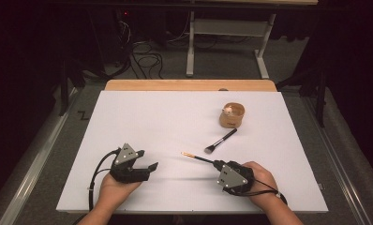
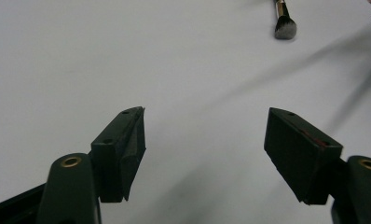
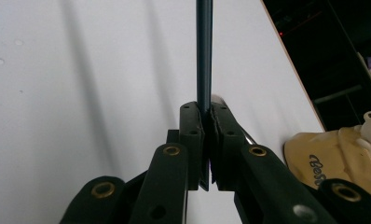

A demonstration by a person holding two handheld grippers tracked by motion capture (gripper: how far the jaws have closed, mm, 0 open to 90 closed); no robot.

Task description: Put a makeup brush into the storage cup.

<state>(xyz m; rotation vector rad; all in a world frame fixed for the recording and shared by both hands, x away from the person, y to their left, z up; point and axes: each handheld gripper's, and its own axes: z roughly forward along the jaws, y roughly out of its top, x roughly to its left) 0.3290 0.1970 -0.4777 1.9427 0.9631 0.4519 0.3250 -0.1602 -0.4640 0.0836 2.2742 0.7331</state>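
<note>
A white board (image 1: 175,126) covers most of the table, running from the middle of the high view down to its lower edge. At upper right of centre stands a small tan holder (image 1: 233,115) with something pale poking from its top. Just below it, a little left, a dark-bristled makeup brush (image 1: 220,141) lies flat on the board. At lower right, the right gripper (image 1: 216,164) is clamped on a thin dark brush (image 1: 198,158), which sticks out toward the upper left with its gold-toned end clear of the jaws; the right gripper view shows the jaws pressed together on the shaft (image 3: 204,51). At lower left, the left gripper (image 1: 149,169) sits with its jaws wide apart and nothing between them.

My guess is that the brushes are being gathered into the holder, and this one is lifted and ready to go. The next move would need the brush carried to the upper right, tipped upright, and lowered into the opening without knocking the holder over.
</note>
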